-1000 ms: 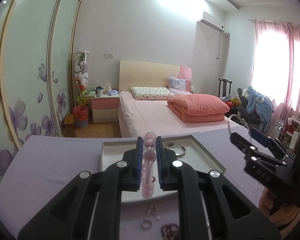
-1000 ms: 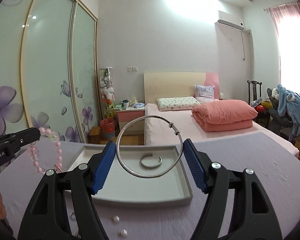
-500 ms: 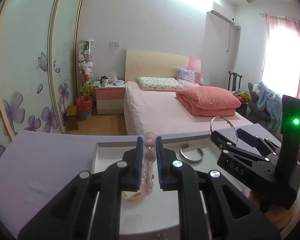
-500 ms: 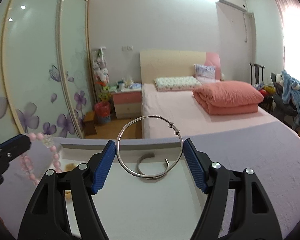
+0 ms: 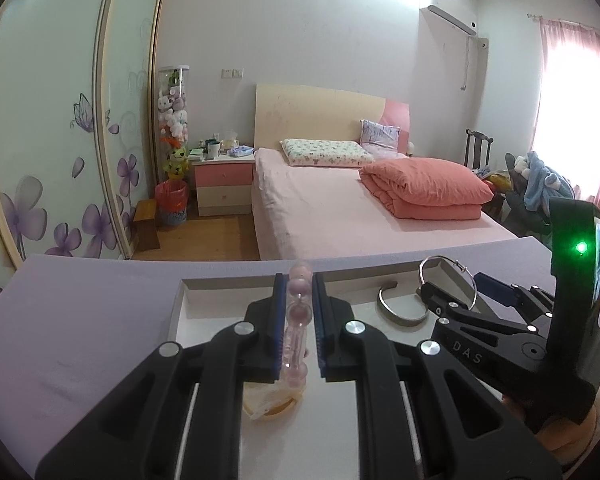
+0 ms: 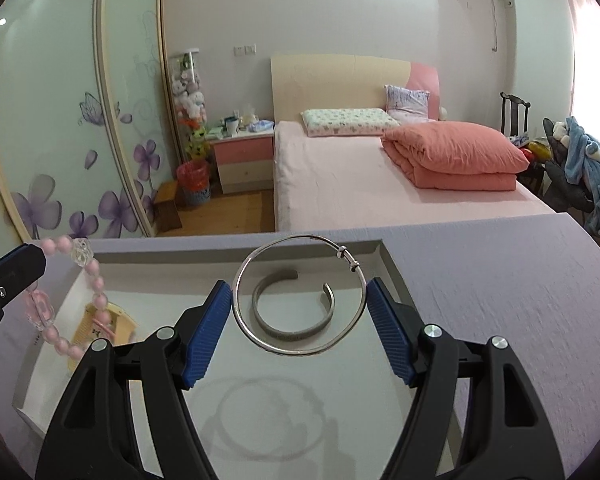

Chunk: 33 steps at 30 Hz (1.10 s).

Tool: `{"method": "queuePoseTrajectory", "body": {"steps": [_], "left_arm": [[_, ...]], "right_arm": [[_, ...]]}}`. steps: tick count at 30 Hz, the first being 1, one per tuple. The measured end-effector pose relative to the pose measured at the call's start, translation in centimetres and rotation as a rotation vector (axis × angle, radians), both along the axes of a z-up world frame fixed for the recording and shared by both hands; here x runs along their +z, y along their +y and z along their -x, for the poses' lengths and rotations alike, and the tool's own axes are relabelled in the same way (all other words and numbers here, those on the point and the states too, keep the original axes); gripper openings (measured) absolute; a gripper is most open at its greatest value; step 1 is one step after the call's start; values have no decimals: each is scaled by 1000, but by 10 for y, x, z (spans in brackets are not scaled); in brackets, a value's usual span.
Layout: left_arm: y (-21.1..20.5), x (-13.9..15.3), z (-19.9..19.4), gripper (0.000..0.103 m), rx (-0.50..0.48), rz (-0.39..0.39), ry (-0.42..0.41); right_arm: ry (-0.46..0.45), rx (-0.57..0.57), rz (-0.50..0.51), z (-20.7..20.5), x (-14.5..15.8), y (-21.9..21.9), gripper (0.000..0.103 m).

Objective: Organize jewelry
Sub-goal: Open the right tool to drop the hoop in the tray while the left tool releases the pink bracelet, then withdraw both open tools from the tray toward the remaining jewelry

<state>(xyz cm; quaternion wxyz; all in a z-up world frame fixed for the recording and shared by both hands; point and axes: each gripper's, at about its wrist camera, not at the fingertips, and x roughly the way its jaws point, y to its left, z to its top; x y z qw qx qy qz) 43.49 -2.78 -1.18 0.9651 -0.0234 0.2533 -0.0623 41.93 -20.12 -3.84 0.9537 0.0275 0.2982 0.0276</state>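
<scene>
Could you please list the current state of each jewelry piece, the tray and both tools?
Left tool: shut on pink bead bracelet, above tray.
Right tool: shut on thin silver bangle, above tray.
Pink bead bracelet: hanging, held.
Thin silver bangle: held across its width, lifted.
Silver cuff: lying flat in tray.
Tray: on purple table, holding cuff.

A: Setting? 
B: Home bedroom. Double bed with pale pink sheet [image 5: 340, 208] at 12 o'clock, beige wooden headboard [image 5: 320, 116] behind it, folded salmon-coloured quilt [image 5: 428, 188] on top.
A: Supporting evidence? 
B: Pink-and-cream bedside cabinet [image 5: 223, 186] at 11 o'clock, clear column of plush toys [image 5: 173, 120] beside it. Frosted sliding wardrobe doors with purple flower print [image 5: 60, 140] at 9 o'clock. White wall air conditioner [image 5: 452, 20] at 1 o'clock, pink curtains [image 5: 576, 116] at 3 o'clock.
</scene>
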Motion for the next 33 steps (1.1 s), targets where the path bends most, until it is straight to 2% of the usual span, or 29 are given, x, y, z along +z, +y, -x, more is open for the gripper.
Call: {"method": "queuePoseTrajectory", "body": {"steps": [3, 6, 10, 18, 22, 27, 33], "left_arm": [[2, -4, -6, 14, 3, -1, 16], [4, -8, -9, 15, 10, -4, 25], [3, -6, -8, 20, 19, -15, 15], [4, -7, -5, 24, 32, -32, 8], [4, -7, -3, 31, 46, -47, -1], [5, -6, -1, 32, 53, -49, -2], [7, -6, -1, 41, 70, -54, -5]], "right_arm": [[15, 3, 2, -1, -1, 0, 70], [4, 5, -4, 2, 0, -1, 77], [-5, 6, -11, 5, 1, -4, 77], [-14, 2, -11, 8, 1, -7, 77], [-22, -1, -10, 10, 3, -10, 77], [-26, -1, -6, 12, 3, -11, 77], [-31, -4, 3, 14, 3, -11, 77]]}}
